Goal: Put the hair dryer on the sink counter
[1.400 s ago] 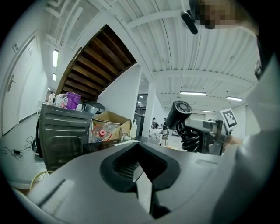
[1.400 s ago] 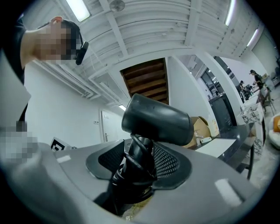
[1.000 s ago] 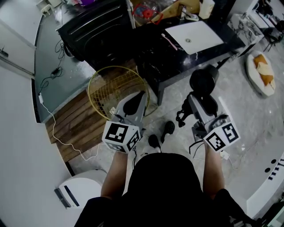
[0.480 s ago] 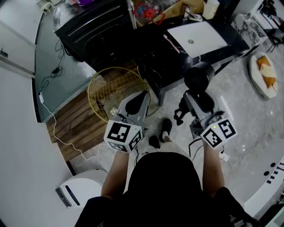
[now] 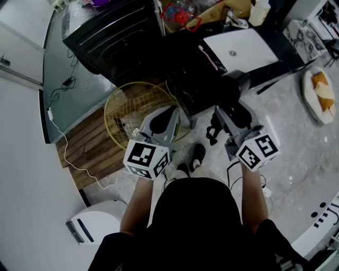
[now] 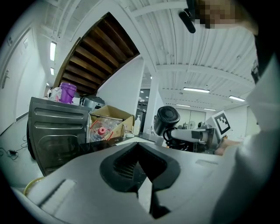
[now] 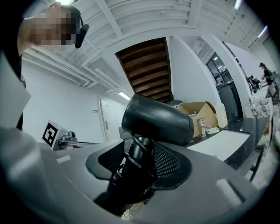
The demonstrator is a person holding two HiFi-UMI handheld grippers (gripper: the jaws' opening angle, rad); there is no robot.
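Since a second ago you have stepped in and carried the right gripper (image 5: pixel 229 112) forward and to the left, so the hair dryer (image 5: pixel 231 89) now hangs at the near edge of the sink counter (image 5: pixel 183 63) rather than out over the floor; the left gripper (image 5: pixel 165 115) has barely shifted. The right jaws are clamped on the dryer's handle (image 7: pixel 131 162), which has the cord wound about it, and the barrel sits above them; the left jaws are closed together with nothing between them, low over the yellow wire basket (image 5: pixel 119 108). The dryer is in the air, not yet set down; I judge this the carry-in. Lift it clear of the counter's edge; aim for the bare dark stretch left of the white basin (image 5: pixel 249 42); rest the barrel before you let go; keep the cord from catching the edge. The counter looks black and glossy, so the dryer may slide; a pink, toothbrush-like thing (image 5: pixel 204 52) lies just beside the basin. Around you stand a black cabinet (image 5: pixel 106 32), a cardboard box (image 5: pixel 212 10), wooden boards (image 5: pixel 90 151) and a pale marbled floor (image 5: pixel 296 132).
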